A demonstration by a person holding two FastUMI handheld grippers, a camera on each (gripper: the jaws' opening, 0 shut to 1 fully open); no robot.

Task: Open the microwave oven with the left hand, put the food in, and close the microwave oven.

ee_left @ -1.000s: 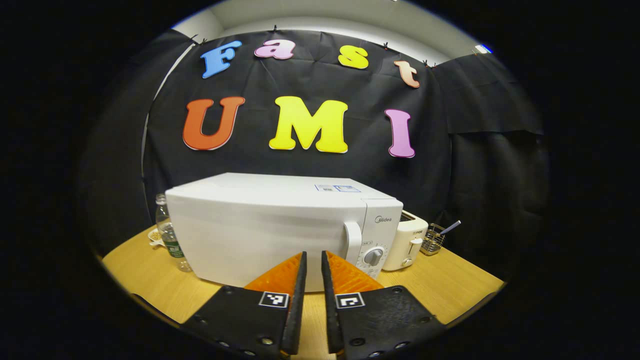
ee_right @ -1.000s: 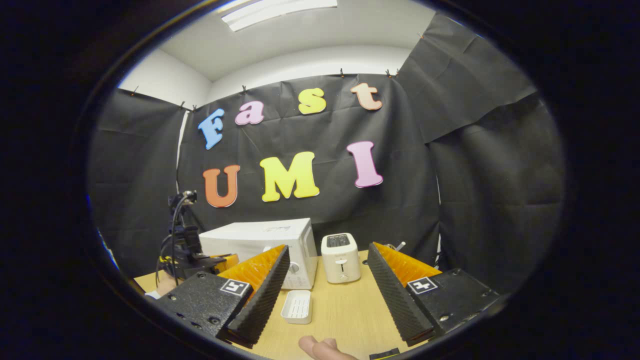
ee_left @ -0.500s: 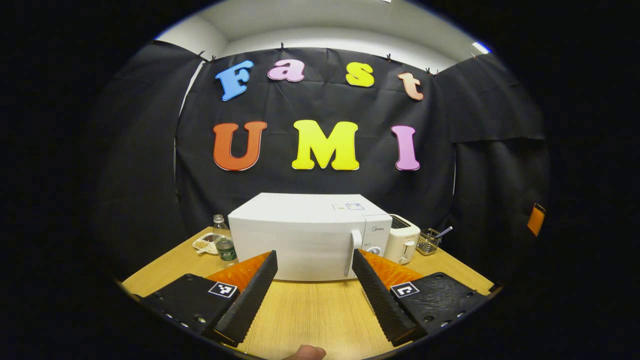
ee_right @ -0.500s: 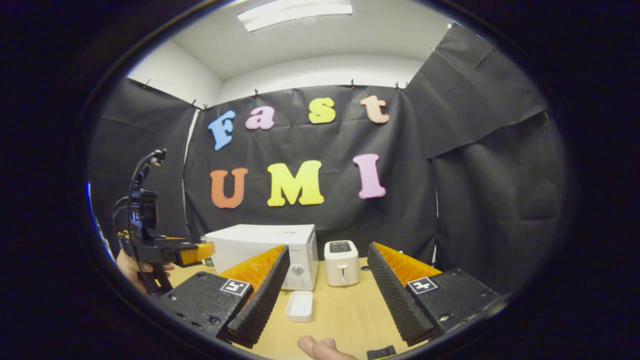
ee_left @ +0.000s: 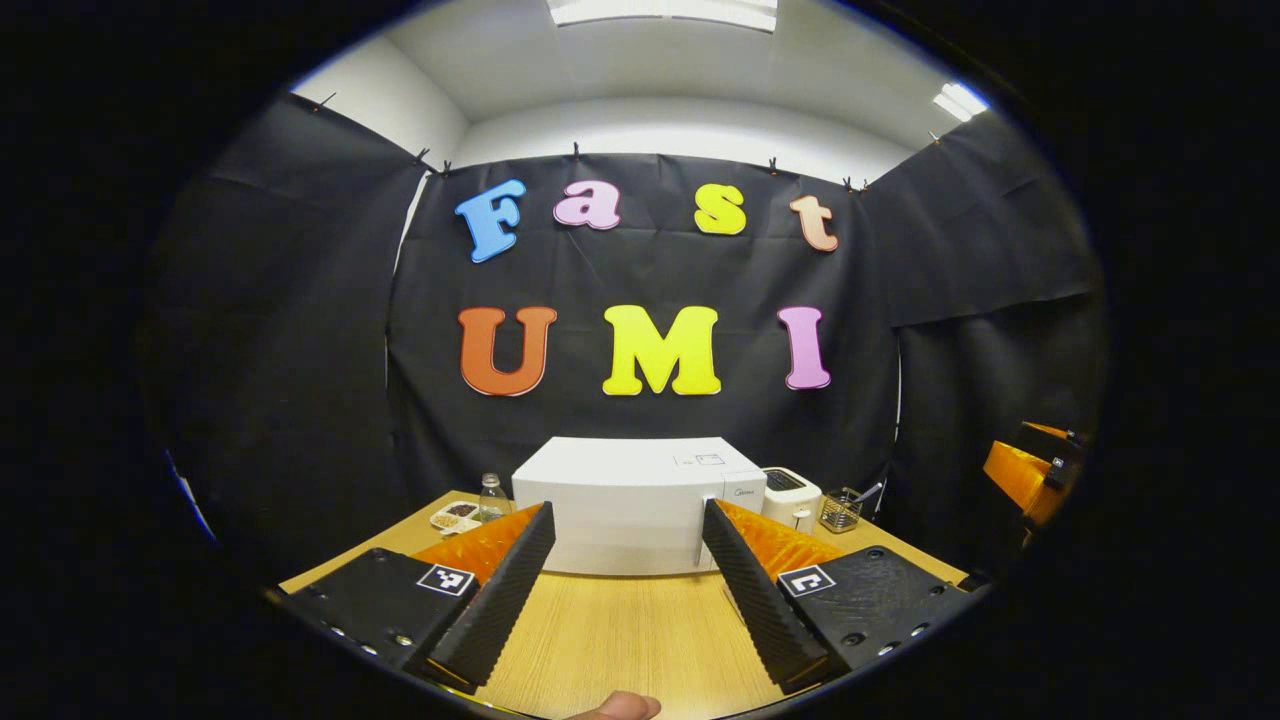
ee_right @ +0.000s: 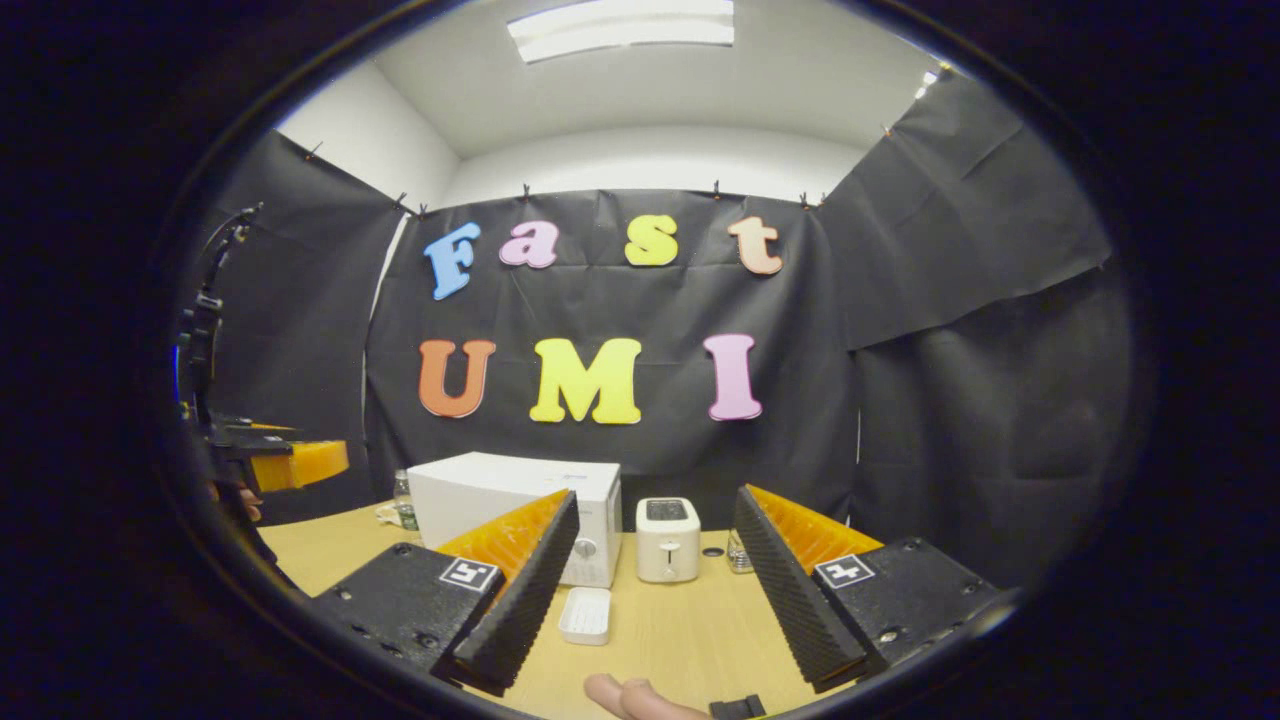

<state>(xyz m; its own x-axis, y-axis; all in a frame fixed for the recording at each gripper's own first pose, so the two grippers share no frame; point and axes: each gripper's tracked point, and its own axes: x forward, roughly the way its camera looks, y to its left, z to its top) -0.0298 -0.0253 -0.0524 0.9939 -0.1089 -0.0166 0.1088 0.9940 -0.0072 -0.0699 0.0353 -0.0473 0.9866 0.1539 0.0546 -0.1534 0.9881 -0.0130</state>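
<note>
Left gripper (ee_left: 625, 585) spread wide, nothing between its fingers; right gripper (ee_right: 650, 590) likewise spread and empty, a fingertip (ee_right: 625, 695) showing at the bottom edge beneath it. Bare wooden table (ee_left: 620, 640) ahead. White tray (ee_right: 586, 615) lies flat just before the microwave oven (ee_left: 640, 505), door shut, handle (ee_left: 703, 530) at the door's right edge. Toaster (ee_right: 668, 540) stands just beside it. Risk, judged: both grippers sit well back, so a long reach could miss the slim handle or shove the oven; tray contents cannot be made out. Oven logo and top sticker too small to read.
</note>
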